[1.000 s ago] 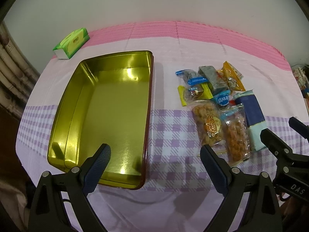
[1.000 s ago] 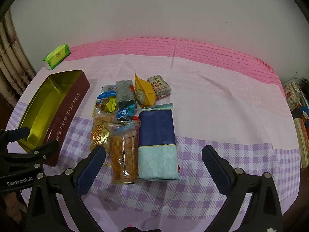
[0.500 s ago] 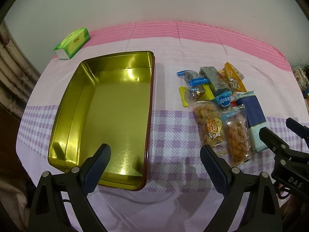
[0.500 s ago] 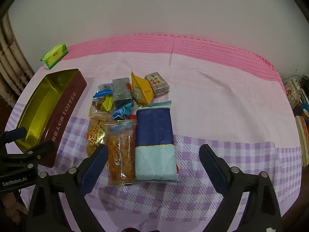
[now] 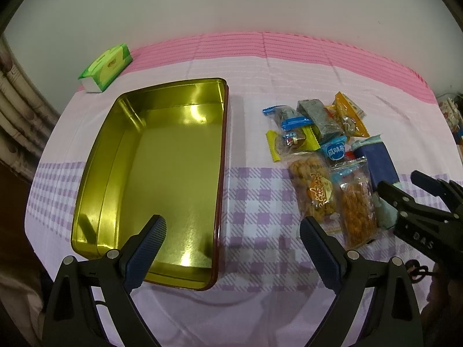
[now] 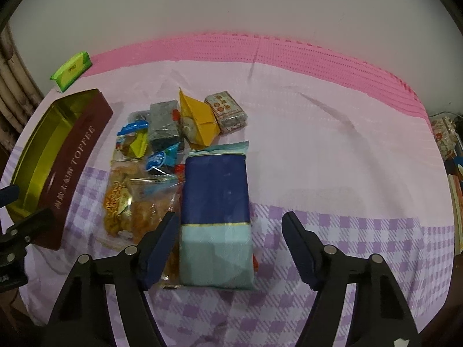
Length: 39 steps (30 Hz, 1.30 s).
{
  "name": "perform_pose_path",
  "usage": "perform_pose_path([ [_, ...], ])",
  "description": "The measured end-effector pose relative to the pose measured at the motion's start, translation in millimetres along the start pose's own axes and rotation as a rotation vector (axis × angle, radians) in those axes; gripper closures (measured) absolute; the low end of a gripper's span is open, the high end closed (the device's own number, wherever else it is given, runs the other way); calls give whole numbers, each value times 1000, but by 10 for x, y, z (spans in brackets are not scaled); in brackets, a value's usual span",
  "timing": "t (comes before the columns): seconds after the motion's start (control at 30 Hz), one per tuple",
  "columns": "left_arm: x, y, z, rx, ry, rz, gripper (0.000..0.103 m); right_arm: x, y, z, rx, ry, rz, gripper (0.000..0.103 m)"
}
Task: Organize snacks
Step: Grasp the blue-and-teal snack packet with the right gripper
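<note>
white wall [image 5: 231, 3], pink-and-lilac tablecloth [image 6: 332, 133], curtain [image 5: 17, 121]

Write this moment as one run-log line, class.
right claw: open, straddling blue packet | left claw: open, empty | tin: no snacks inside

Empty gold tin [image 5: 162, 173] lies open beside a flat cluster of wrapped snacks [image 6: 179, 167].

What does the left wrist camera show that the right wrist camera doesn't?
Only the left wrist view shows the tin's whole gold interior, with no snacks in it. Only the right wrist view shows the tin's maroon side lettered TOFFEE, and a small patterned box behind the yellow packet. Both show the snack pile, the blue packet, the green tissue pack and both tools, left and right, open.
</note>
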<state>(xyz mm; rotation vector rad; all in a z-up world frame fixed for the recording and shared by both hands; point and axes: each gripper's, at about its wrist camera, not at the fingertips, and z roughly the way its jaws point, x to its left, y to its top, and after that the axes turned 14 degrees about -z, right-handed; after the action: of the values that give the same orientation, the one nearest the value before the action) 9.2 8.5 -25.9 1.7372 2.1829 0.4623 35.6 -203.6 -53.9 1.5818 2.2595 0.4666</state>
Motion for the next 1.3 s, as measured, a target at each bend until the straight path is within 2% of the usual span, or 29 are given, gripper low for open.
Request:
perform_pose_path([
  [0.3,-54,8,5,-2,-6,18,9,35,99,161,11,10,-24,34],
  [0.37,-64,9,9,-1,-4,22,9,43,108,192,18,20,-25,38],
  [0.43,-72,9,12,-1,-2,24,9,38,110,222,23,46,-18,49],
  [0.53,-93,10,19,0,2,28,9,21,90,221,14,81,3,56],
  [0.8,-179,9,23,7,-2,47,9,-139,-12,144,-13,98,53,57],
  [0.97,-235,25,8,18,-24,51,9,-295,-62,112,-21,45,70,57],
  [1.3,-413,126,86,100,-71,47,11,-660,-235,125,12,16,148,57],
])
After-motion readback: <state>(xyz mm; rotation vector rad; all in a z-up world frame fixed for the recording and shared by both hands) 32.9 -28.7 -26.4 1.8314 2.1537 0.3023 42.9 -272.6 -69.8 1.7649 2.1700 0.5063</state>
